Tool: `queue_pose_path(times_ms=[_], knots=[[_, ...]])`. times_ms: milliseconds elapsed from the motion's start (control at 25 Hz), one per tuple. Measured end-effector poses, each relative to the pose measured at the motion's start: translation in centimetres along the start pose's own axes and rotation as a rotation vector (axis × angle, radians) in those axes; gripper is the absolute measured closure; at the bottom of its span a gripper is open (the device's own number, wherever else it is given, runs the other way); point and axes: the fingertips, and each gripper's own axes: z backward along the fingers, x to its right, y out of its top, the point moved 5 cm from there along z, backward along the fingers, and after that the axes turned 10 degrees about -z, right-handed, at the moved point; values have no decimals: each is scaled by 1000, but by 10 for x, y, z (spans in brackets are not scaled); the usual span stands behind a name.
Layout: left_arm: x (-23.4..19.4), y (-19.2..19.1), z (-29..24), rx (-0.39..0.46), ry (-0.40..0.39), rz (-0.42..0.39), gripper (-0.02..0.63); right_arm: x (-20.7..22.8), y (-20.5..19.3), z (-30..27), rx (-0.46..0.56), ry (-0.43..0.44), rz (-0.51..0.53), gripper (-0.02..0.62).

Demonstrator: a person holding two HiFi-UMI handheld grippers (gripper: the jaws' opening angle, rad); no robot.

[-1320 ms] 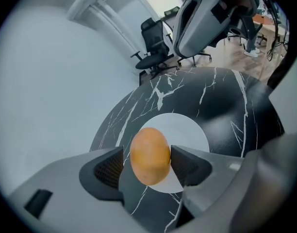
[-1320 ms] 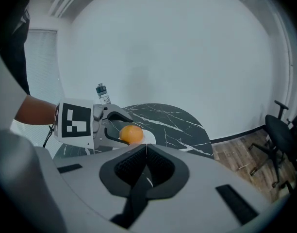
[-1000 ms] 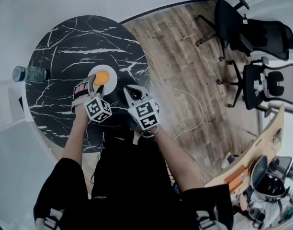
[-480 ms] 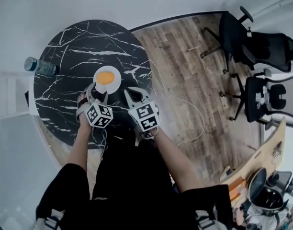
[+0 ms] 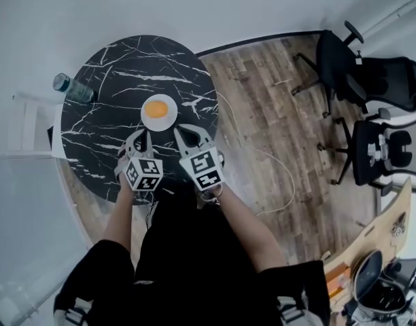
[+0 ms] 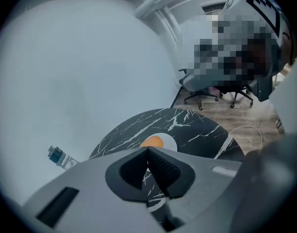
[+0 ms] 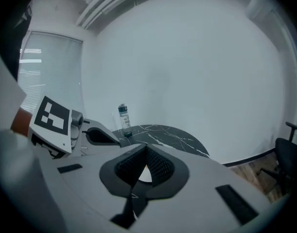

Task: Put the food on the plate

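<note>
An orange piece of food (image 5: 156,107) lies on a small white plate (image 5: 168,117) on the round black marble table (image 5: 113,73). In the left gripper view the food (image 6: 152,141) and the plate (image 6: 169,142) show just past the jaw tips. My left gripper (image 5: 141,137) hangs near the table's front edge, just short of the plate, shut with nothing between its jaws. Beside it my right gripper (image 5: 185,134) is shut and empty too. In the right gripper view (image 7: 145,150) the jaw tips meet, with the left gripper's marker cube at the left.
A clear water bottle (image 5: 73,87) stands at the table's left edge and also shows as the bottle (image 7: 123,121) in the right gripper view. Wooden floor with a white cable (image 5: 276,165) lies to the right. Black office chairs (image 5: 361,70) stand at the far right.
The left gripper has let go of the orange food on the plate, drawn back toward the table's front edge and shut. The right gripper has stayed shut beside it.
</note>
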Motion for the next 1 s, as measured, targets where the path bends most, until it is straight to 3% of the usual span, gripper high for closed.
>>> queue_pose_path(times_ms=[120, 320, 480, 760, 1000], knots=[[4, 4, 24, 17, -3, 134, 606, -9, 21, 14, 46, 9, -7, 598], [5, 15, 72, 72, -29, 465, 606, -26, 51, 40, 125, 38, 23, 598], [-4, 26, 112, 165, 26, 638, 606, -37, 72, 60, 183, 50, 36, 598], [-28, 42, 182, 312, 246, 689, 606, -63, 101, 101, 308, 73, 121, 598], [-27, 46, 230, 370, 338, 728, 606, -73, 116, 147, 380, 75, 141, 598]])
